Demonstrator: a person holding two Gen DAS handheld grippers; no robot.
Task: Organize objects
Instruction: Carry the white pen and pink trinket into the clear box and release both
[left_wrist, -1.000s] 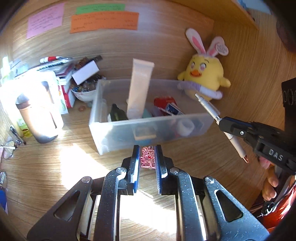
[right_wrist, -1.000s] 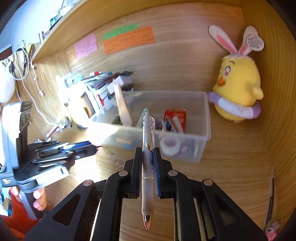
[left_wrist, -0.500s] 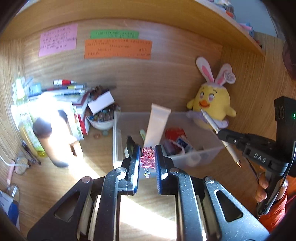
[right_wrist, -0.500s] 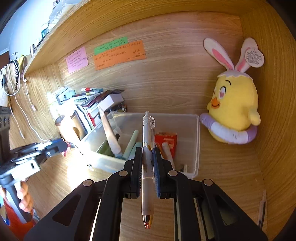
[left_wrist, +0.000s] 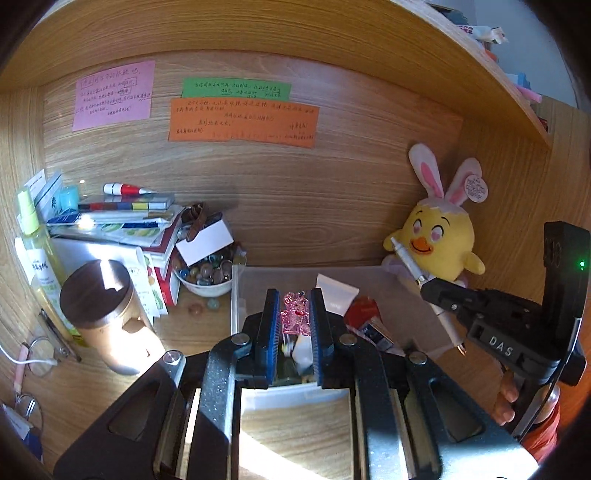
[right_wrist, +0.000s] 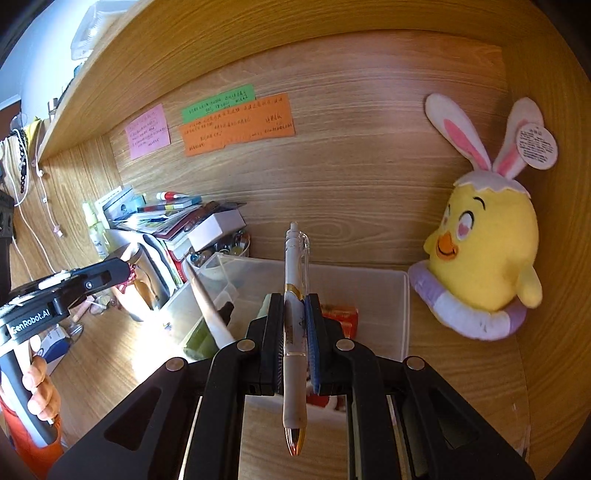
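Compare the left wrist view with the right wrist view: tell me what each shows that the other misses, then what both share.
Left wrist only: the pink charm seen clearly in the left tool, and the brown-lidded cup's top. Right wrist only: the pen's gold tip and the hand gripping the left tool's handle. Both: the clear bin, yellow plush chick, sticky notes, and the pen in the right tool.

The left tongs (left_wrist: 294, 322) cover the near wall and middle of the clear plastic storage bin (left_wrist: 236, 295), so most of its contents are hidden. The handwriting on the orange paper note (left_wrist: 242, 120) at 12 o'clock is too small to read. In the right wrist view, the right tongs (right_wrist: 294, 345) mask the red carton (right_wrist: 341, 314) in the bin, and the person's left hand (right_wrist: 38, 387) is cut off at 8 o'clock.
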